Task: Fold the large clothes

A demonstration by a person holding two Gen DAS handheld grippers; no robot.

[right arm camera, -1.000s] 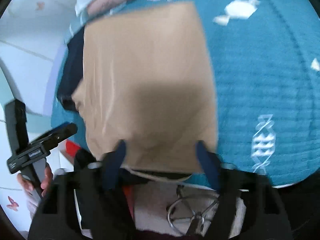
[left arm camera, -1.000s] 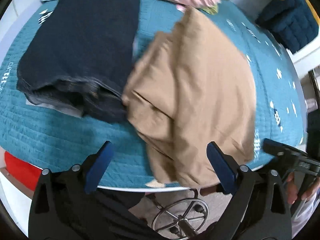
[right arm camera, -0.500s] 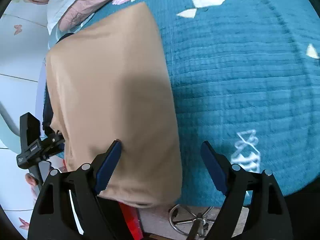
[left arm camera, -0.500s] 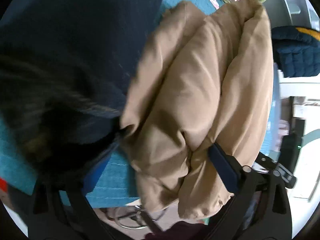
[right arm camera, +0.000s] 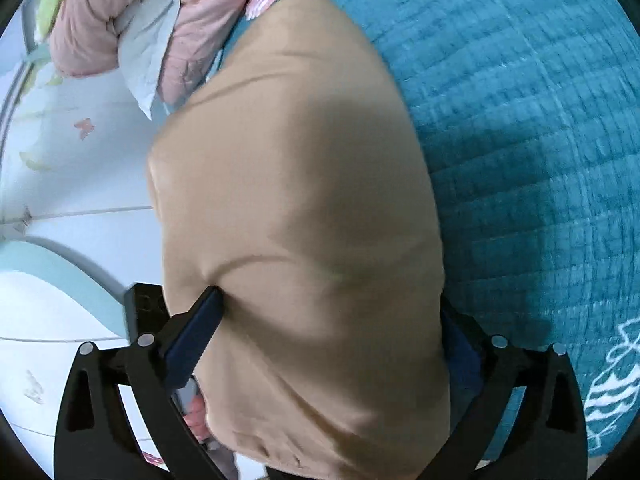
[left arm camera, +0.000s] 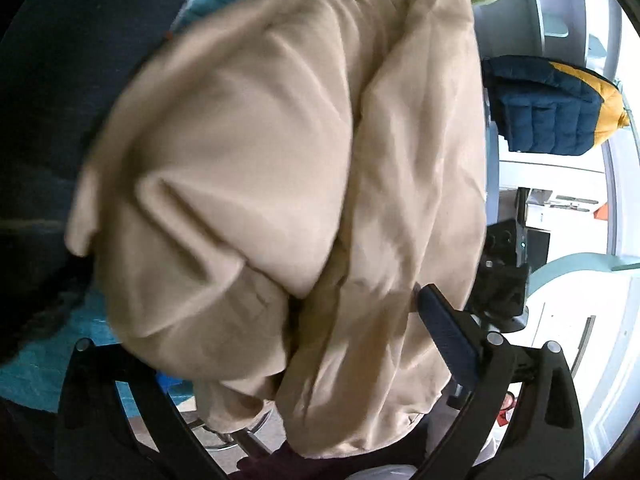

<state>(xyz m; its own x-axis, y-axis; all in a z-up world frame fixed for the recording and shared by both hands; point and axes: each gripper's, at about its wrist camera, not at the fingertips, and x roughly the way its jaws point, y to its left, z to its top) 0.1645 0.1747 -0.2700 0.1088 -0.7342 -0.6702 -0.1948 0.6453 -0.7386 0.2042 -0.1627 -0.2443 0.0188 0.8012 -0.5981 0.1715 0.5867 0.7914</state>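
Observation:
A folded tan garment (left arm camera: 280, 184) fills the left wrist view and hangs as a thick bundle between the wide-spread fingers of my left gripper (left arm camera: 296, 332); its left finger is hidden under the cloth, its right finger (left arm camera: 444, 332) touches the bundle's edge. In the right wrist view the same tan garment (right arm camera: 304, 220) lies between the fingers of my right gripper (right arm camera: 328, 340), whose left finger (right arm camera: 196, 332) presses into its side. Both grippers hold the bundle from opposite sides, lifted off the teal bedspread (right arm camera: 520, 120).
A folded dark navy garment (left arm camera: 60, 92) lies to the left. A pink quilted jacket (right arm camera: 120, 16) lies at the far end of the bed. A navy-and-yellow puffer jacket (left arm camera: 552, 108) sits off to the right. White walls and furniture lie beyond the bed.
Both grippers have closed in around the tan garment from either side and the bundle has risen off the bedspread, filling both views.

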